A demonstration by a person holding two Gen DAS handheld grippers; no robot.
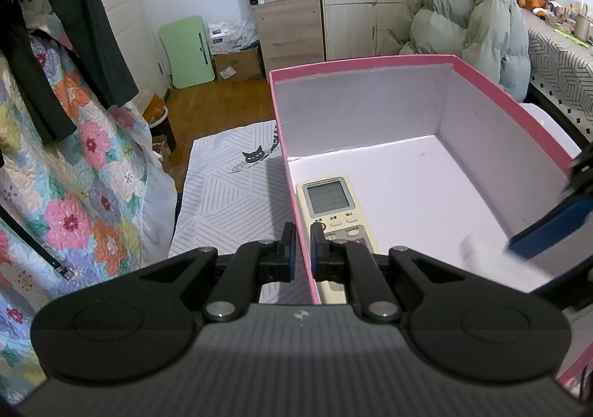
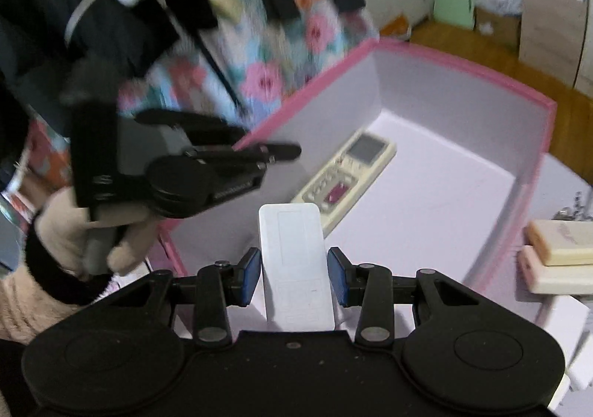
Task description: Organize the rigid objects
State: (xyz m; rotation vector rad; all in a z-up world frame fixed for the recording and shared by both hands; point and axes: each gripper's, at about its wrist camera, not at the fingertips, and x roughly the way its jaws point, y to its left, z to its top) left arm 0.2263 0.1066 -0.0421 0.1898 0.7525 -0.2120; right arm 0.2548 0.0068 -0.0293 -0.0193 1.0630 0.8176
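- Currently, the left tool (image 1: 302, 250) is clamped on the left wall of the pink box (image 1: 292, 172), one pad outside the wall and one inside, with only the wall's thickness between them.
- In the right wrist view, the same left tool (image 2: 285, 152) appears at centre left, gripping the box rim; a hand (image 2: 74, 235) in a light fuzzy glove holds its handle.
- The pink box (image 2: 463, 57) is open-topped, with a pink exterior and a white interior (floor and walls alike).
- A cream remote control (image 1: 333, 209) lies flat on the box floor, against the left wall, screen end toward the far wall. In the right wrist view, it (image 2: 346, 174) lies diagonally at frame centre.
- The right tool (image 2: 294, 274) holds a white remote (image 2: 294, 265) between its blue pads; both pads touch the sides of the remote, whose long axis runs along the fingers. It is above the near part of the box interior.
- In the left wrist view, the right tool shows only as a blurred blue pad (image 1: 548, 228) at the right edge of the frame, over the right wall of the box.
- Two pale flat boxes (image 2: 559, 257) are stacked outside the pink box, at the right edge of the right wrist view.
- A cat-print mat (image 1: 237, 194) lies on the floor left of the box.
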